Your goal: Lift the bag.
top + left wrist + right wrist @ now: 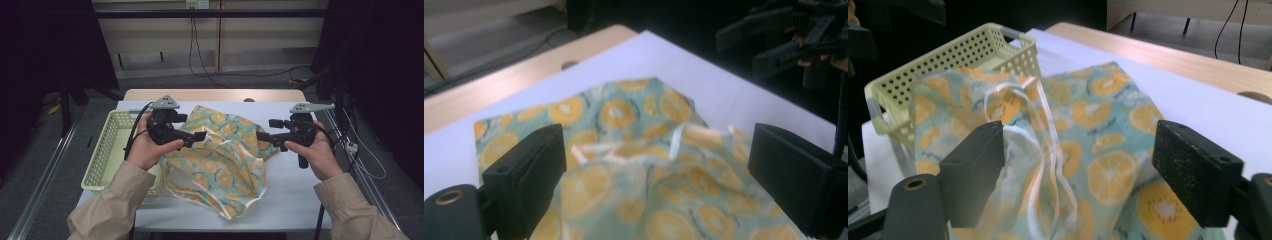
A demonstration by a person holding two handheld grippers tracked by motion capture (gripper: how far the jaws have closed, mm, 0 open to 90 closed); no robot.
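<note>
A teal cloth (220, 160) printed with orange slices and edged in white lies crumpled on the white table top (300, 190). My left gripper (196, 128) is at the cloth's left side, pointing right, and is open. In the left gripper view the cloth (614, 112) lies below and between the wide jaws of that gripper (656, 150), and neither pad presses on it. My right gripper (266, 129) is at the cloth's right edge, pointing left, also open. In the right gripper view the cloth (1108, 170) and its white ribbon (1048, 130) hang loose between the pads of that gripper (1078, 150).
A pale yellow perforated basket (107, 150) stands at the table's left edge, touching the cloth; it is also in the right gripper view (948, 55). A bare wooden strip (215, 95) runs along the table's far side. Cables hang behind it.
</note>
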